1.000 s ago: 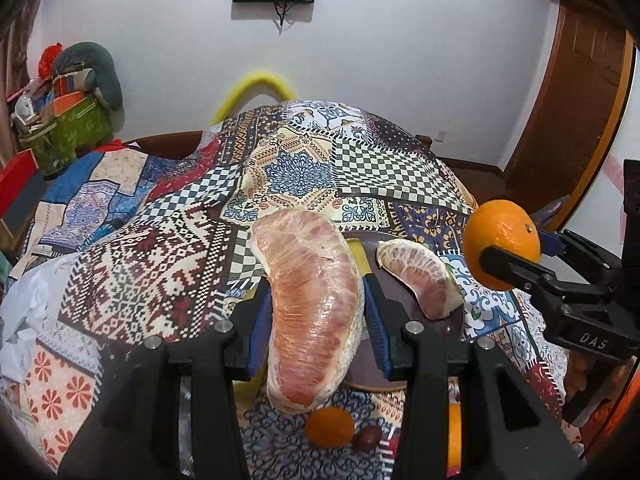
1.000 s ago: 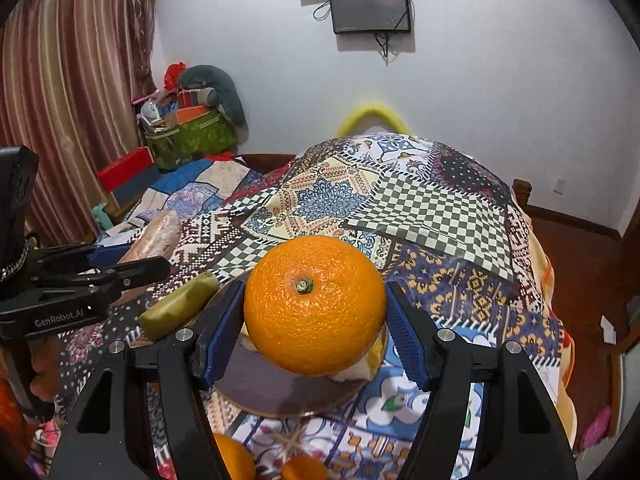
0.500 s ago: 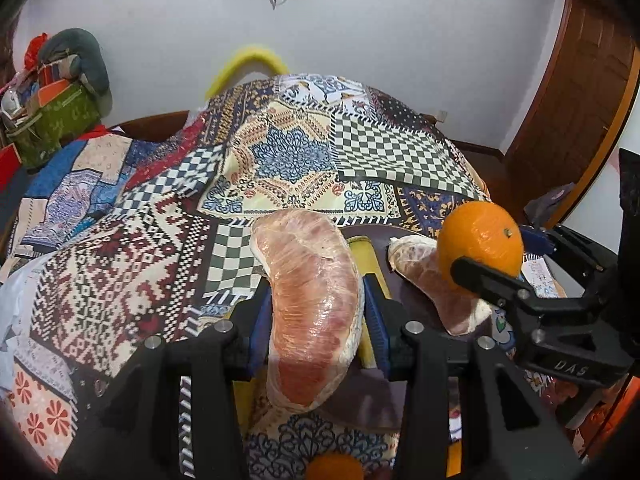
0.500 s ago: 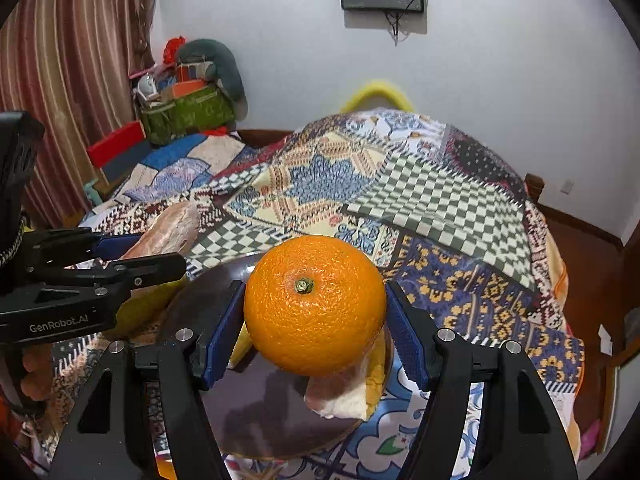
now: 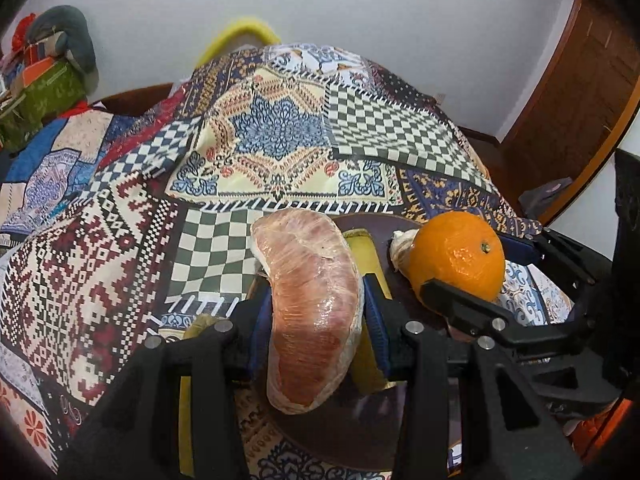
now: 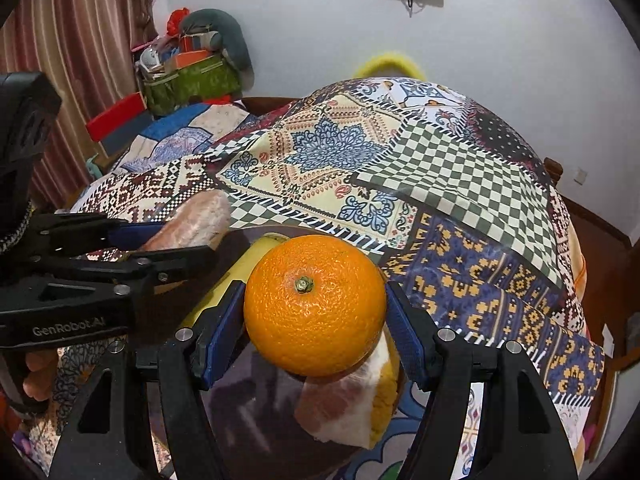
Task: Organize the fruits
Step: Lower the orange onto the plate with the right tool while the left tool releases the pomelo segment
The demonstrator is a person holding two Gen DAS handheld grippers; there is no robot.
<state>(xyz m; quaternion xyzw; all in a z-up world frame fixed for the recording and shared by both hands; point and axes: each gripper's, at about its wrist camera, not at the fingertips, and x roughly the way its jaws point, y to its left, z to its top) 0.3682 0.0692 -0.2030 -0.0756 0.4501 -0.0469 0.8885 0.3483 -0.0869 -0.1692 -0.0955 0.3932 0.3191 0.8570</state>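
Left wrist view: left tool (image 5: 320,312) is clamped on wrapped pomelo segment (image 5: 312,304), right tool (image 6: 316,316) on orange (image 6: 315,304), both above dark plate (image 6: 248,400). Lowering onto bare plate is advised before release.

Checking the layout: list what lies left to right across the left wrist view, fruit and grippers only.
Left gripper shut on the wrapped pomelo segment → banana → orange in the right gripper.

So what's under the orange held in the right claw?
Under the orange, a pomelo wedge lies on the dark plate, with a banana beside it. The orange and right claw cover the wedge's far end and the plate there.
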